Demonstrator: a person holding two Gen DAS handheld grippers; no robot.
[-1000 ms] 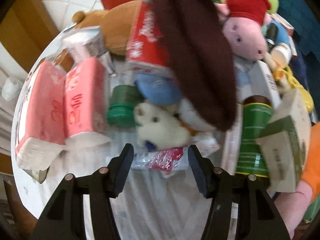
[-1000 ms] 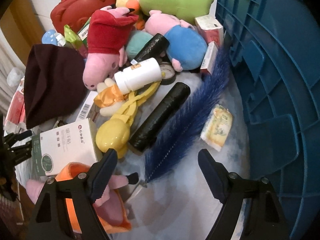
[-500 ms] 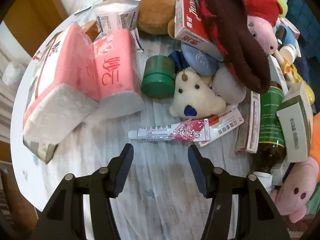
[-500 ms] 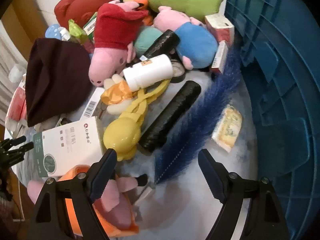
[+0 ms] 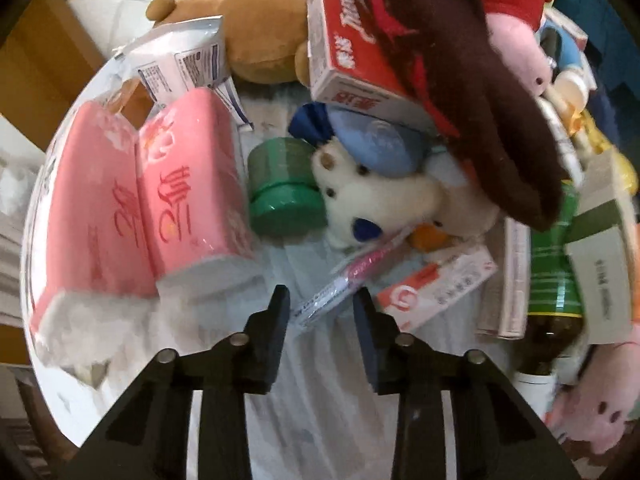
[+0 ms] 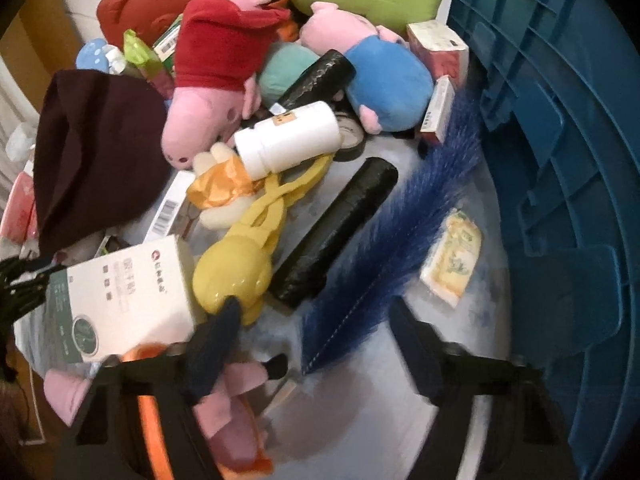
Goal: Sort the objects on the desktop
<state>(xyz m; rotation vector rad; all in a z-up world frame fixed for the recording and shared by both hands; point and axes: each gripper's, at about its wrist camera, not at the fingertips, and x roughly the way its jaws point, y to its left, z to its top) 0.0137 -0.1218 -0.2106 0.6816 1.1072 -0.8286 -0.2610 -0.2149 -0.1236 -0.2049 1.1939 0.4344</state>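
Between the left gripper's (image 5: 319,300) fingers lies the near end of a thin tube (image 5: 340,284), pink-and-white, w/ its long axis running diagonally from that end up and right toward the white plush (image 5: 372,196). Jaws have just been closing and stand narrow, tube end in the gap; whether the pads already bite on it I can't tell, a sliver of gap seems to show each side. Tube sits on the tabletop (image 5: 316,400), its far end tucked under the plush's chin, a red-and-white carton (image 5: 436,284) just beside it on the right. Judgement: grip axis crosses the tube roughly square, so a straight pinch then a pull back toward the camera should free it. Right gripper (image 6: 314,316) has also just been closing, approx half spread, straddling the base of the blue feather duster (image 6: 384,240); pads not visibly on it. Duster's long axis runs away up-right alongside the blue crate (image 6: 560,160), w/ black roll (image 6: 336,228) parallel on its left. Left hand nearer the tube, right nearer the duster.
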